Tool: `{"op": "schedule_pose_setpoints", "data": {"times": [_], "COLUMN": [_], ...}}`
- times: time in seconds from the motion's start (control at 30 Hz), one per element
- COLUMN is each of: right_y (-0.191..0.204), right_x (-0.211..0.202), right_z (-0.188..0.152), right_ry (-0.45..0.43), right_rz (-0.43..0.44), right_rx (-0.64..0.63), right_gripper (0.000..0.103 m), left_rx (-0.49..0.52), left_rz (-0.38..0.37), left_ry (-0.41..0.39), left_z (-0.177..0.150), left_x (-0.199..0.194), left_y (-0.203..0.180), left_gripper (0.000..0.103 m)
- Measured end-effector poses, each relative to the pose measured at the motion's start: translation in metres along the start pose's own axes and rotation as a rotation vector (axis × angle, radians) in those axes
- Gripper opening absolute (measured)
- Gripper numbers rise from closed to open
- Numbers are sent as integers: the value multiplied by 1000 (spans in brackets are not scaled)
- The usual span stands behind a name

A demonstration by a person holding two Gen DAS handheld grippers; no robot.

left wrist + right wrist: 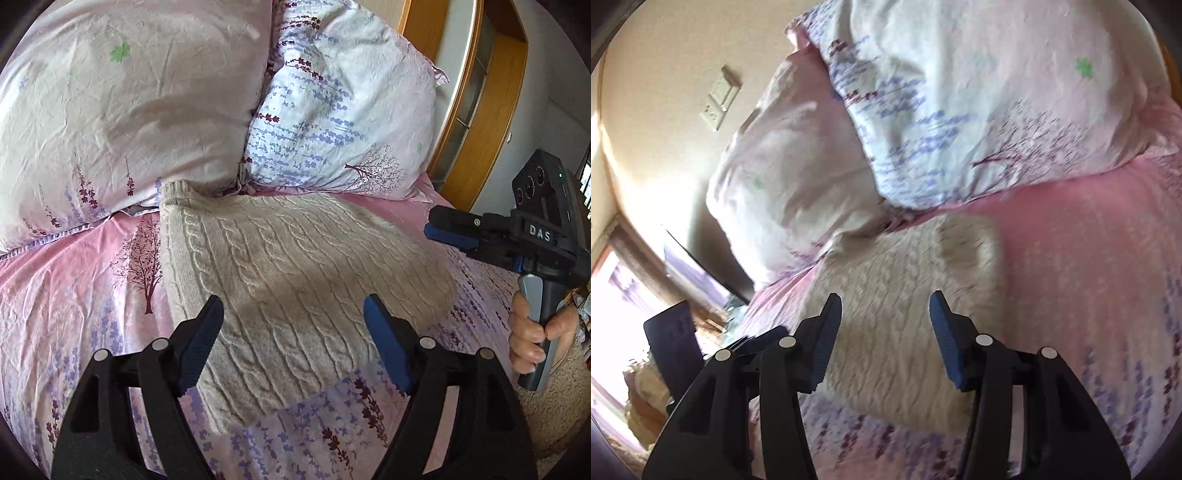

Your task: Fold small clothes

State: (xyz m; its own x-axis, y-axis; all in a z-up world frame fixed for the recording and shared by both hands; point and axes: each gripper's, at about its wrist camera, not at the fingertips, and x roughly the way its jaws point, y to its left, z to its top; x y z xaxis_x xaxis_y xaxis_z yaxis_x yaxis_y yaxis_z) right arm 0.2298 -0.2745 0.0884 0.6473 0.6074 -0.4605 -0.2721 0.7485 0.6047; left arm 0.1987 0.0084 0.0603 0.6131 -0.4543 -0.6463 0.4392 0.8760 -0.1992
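A cream cable-knit sweater (295, 273) lies folded into a rough rectangle on the pink flowered bedspread (74, 295), its far end against the pillows. My left gripper (293, 306) hovers over its near part, jaws wide apart and nothing between the pads. The right gripper (430, 230) shows at the right of the left wrist view, held by a hand (532, 332) above the sweater's right edge. In the right wrist view the same sweater (897, 332) lies below the right gripper (886, 306), whose jaws stand apart and empty.
Two large flowered pillows (122, 110) (343, 122) lean at the head of the bed. A wooden door frame (480, 110) stands at the back right. A wall switch plate (720, 99) and a bright window (613, 295) show left of the bed. The right wrist view is motion-blurred.
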Motion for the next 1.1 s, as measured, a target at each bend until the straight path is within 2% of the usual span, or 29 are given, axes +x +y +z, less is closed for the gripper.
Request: {"op": "schedule_pose_setpoints", "data": {"times": [0.03, 0.13, 0.23, 0.33, 0.4, 0.43, 0.47, 0.5, 0.57, 0.63, 0.8, 0.83, 0.97, 1.1], "right_y": [1, -15, -27, -19, -8, -1, 3, 7, 15, 23, 45, 47, 49, 50], "right_x": [9, 38, 39, 33, 19, 13, 6, 0, -7, -14, -17, -17, -11, 2], "right_z": [-5, -16, -16, -13, -14, -15, -17, -18, -22, -30, -53, -57, -71, -86], "right_ry": [32, 99, 59, 62, 39, 17, -6, -27, -60, -82, -141, -140, -77, 3], "right_rz": [9, -53, -8, -42, -98, -143, -173, -193, -246, -338, -589, -605, -582, -570], "right_rx": [13, 74, 148, 142, 86, 54, 32, 13, -32, -77, -225, -237, -225, -233], "right_gripper": [54, 54, 54, 54, 58, 68, 74, 81, 87, 101, 102, 102, 102, 102], "left_rx": [-3, 4, 24, 23, 14, 6, -2, -10, -31, -57, -108, -112, -107, -120], "left_rz": [-3, 21, 44, 72, 77, 89, 105, 127, 189, 256, 405, 427, 491, 468], "left_ry": [12, 30, 22, 20, 10, 2, -5, -12, -29, -38, -24, -20, 30, 77], "left_z": [-1, -4, -3, -2, -4, -5, -7, -10, -17, -26, -49, -53, -65, -71], "left_x": [3, 17, 26, 25, 15, 9, 2, -4, -18, -30, -50, -52, -51, -41], "left_y": [0, -3, -9, -14, -13, -12, -9, -7, -1, 6, 18, 17, 13, 9], "left_gripper": [79, 81, 88, 89, 89, 90, 90, 93, 97, 101, 101, 101, 101, 101]}}
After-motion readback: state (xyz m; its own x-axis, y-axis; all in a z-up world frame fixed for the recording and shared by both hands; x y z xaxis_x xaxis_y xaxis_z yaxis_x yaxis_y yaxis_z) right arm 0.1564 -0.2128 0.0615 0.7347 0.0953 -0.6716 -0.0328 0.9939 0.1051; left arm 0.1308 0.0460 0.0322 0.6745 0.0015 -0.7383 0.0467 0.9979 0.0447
